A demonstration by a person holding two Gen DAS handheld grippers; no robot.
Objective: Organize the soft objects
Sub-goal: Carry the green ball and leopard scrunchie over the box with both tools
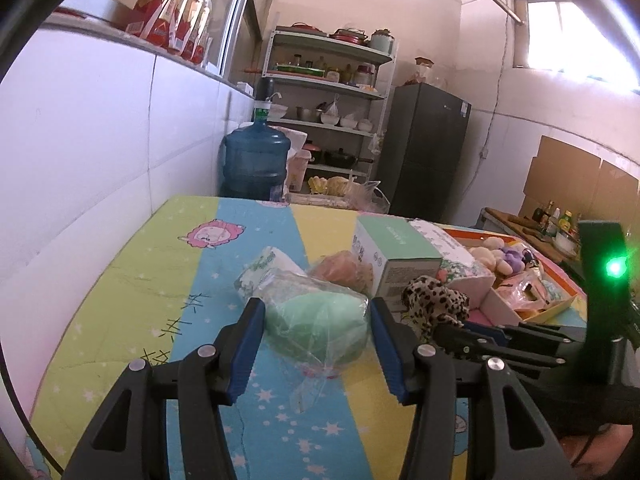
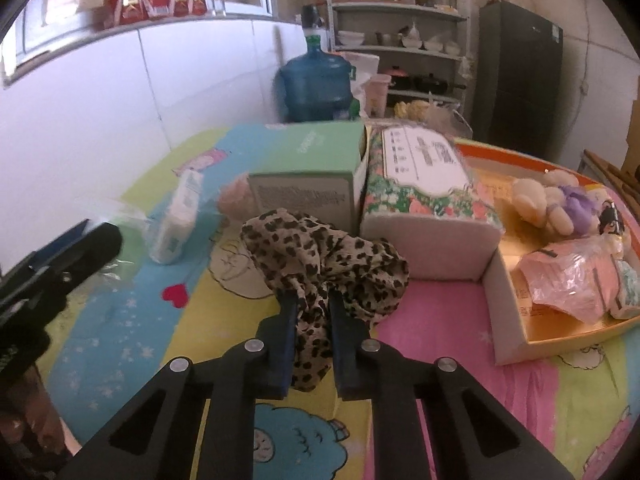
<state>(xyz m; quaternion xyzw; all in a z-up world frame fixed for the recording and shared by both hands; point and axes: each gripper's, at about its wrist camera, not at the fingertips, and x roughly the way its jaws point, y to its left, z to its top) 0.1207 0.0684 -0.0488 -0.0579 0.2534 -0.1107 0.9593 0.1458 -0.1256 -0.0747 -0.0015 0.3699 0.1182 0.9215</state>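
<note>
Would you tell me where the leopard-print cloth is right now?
In the right wrist view it sits centre frame, pinched in the right gripper: the leopard-print cloth lies just before the green box, left of the tray.

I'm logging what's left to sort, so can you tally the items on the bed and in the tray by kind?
Cloth items: 1, the leopard-print cloth in the right gripper
Bagged soft items: 2, green bundle and pink packet
Tissue packs: 2, floral and small white
Boxes: 1, green
Plush toys: 1
Total: 7
</note>
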